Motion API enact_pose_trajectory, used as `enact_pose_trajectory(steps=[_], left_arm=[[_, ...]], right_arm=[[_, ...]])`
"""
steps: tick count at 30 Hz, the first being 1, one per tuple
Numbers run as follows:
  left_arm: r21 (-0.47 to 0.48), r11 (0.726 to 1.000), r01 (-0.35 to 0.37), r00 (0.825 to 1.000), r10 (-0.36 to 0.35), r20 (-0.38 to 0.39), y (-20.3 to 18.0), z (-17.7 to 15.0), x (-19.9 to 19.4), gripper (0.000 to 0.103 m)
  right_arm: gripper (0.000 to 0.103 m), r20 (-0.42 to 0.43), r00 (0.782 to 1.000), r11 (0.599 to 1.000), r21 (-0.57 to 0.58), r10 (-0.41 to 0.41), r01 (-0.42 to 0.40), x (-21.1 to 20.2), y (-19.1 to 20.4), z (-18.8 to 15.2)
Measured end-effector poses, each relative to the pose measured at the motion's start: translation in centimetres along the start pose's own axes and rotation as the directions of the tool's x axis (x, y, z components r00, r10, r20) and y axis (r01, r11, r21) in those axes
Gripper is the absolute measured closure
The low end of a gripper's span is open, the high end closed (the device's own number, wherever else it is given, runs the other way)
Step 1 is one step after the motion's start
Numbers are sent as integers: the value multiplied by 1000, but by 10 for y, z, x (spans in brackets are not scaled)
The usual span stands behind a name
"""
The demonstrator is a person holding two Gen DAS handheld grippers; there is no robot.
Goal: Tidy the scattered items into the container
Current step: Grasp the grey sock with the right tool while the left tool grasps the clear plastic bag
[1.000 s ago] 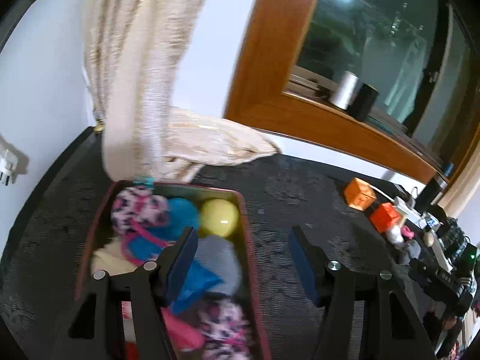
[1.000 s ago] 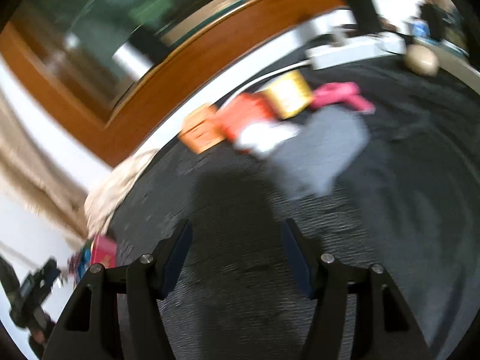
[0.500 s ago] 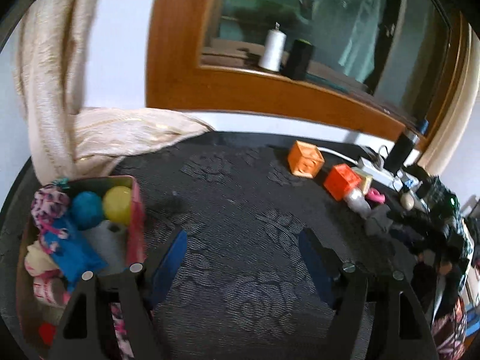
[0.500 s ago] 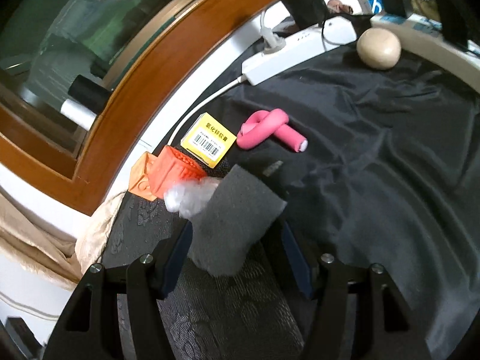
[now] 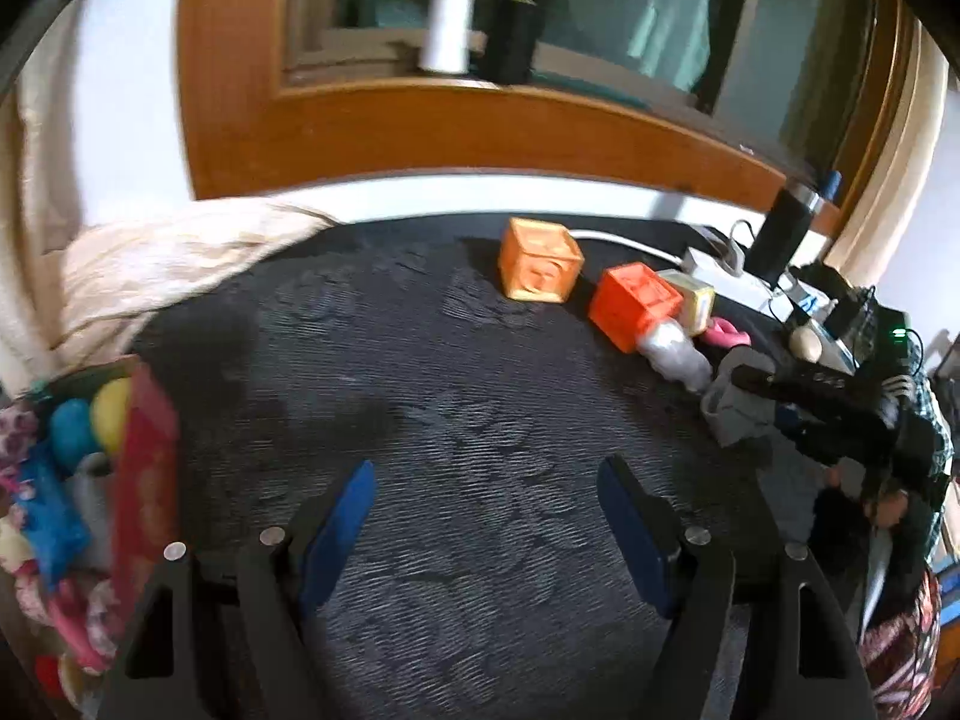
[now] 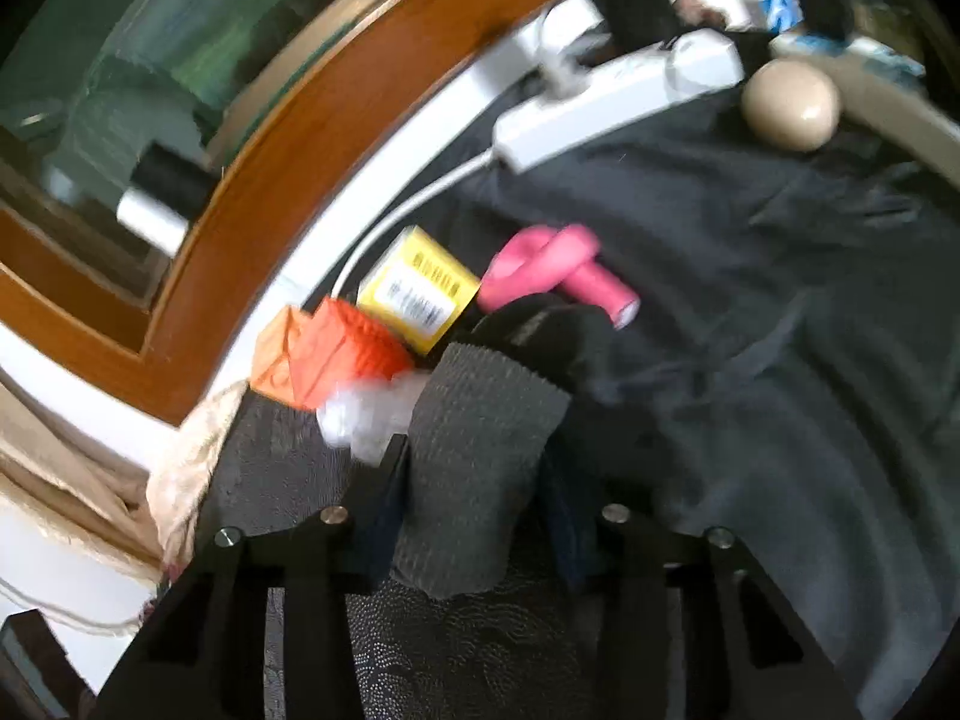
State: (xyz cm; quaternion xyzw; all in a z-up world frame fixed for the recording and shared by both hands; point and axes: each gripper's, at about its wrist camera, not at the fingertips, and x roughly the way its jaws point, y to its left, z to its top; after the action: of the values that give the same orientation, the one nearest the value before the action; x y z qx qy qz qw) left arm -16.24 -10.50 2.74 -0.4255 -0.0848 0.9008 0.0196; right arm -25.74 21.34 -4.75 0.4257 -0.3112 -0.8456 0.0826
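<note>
My right gripper point(image 6: 474, 480) is closed around a grey sock point(image 6: 474, 450) with a black toe, on the dark cloth. Just beyond it lie a red-orange cube point(image 6: 342, 354), a yellow box point(image 6: 417, 291), a pink curler point(image 6: 558, 270) and a clear plastic piece point(image 6: 366, 414). My left gripper point(image 5: 486, 516) is open and empty above the table. The red container point(image 5: 147, 480), full of toys and socks, sits at its left. The right gripper point(image 5: 840, 414) and sock point(image 5: 735, 414) show at the right of the left wrist view.
An orange cube point(image 5: 540, 267) and the red-orange cube point(image 5: 633, 303) stand at the back right. A white power strip point(image 6: 618, 96) and a beige ball point(image 6: 789, 105) lie behind. A cream curtain point(image 5: 162, 264) drapes onto the table's back left. A wooden window frame point(image 5: 420, 126) runs behind.
My right gripper has moved onto the grey sock and closed on it. My left gripper has swung right, away from above the container, and stays open.
</note>
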Motion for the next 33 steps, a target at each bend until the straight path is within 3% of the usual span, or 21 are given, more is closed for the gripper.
enact_pose_trajectory(steps=[5,10,14,20,27,33], left_arm=[[-1,998,67,994,-67,-83,-41,12,47,25],[4,994,105,985,-104,-140,-84,23,89,25],[-2,995,97,984,-96,-153,-105,35,114,25],[-35,998,61,986,-66,-153,-117,55,143,25],[-84,994,74,978,-88,-187,-121,62,165,25],[-110,991,75,984,-92,-151,-121,69,170,25]], right_arm=[[58,109,994,999,41,-28,24,-33,-18,7],[58,137,987,995,64,-86,78,-44,-27,11],[58,149,985,995,54,-89,81,-51,-24,13],[58,124,990,997,54,-67,60,-50,-22,12],[58,117,991,997,51,-61,55,-49,-20,9],[58,120,990,996,56,-74,68,-48,-22,10]])
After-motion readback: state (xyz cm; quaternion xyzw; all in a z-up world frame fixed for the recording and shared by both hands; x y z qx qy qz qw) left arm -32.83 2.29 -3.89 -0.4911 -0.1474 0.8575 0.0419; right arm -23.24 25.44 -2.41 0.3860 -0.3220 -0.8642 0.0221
